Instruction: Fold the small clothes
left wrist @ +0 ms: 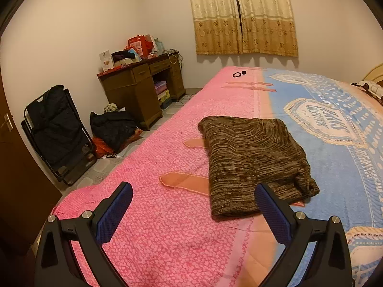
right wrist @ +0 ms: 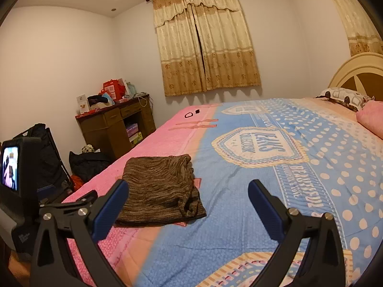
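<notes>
Brown striped knit garment (left wrist: pixel 253 162) lies folded (roughly square) on bedspread (left wrist: pixel 167 227).

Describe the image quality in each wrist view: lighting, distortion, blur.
Left wrist view: warm indoor light, strong fisheye bending of the bed, dark corner vignette; brown knit garment sharp, left gripper slightly soft. Right wrist view: same warm cast, curved walls, curtain casting scalloped shadows; right gripper near-field soft.

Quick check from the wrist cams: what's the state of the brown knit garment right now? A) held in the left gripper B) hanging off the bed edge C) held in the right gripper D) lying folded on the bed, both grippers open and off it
D: the brown knit garment lies folded on the bed, and the left gripper and right gripper are both open and hold nothing.
</notes>
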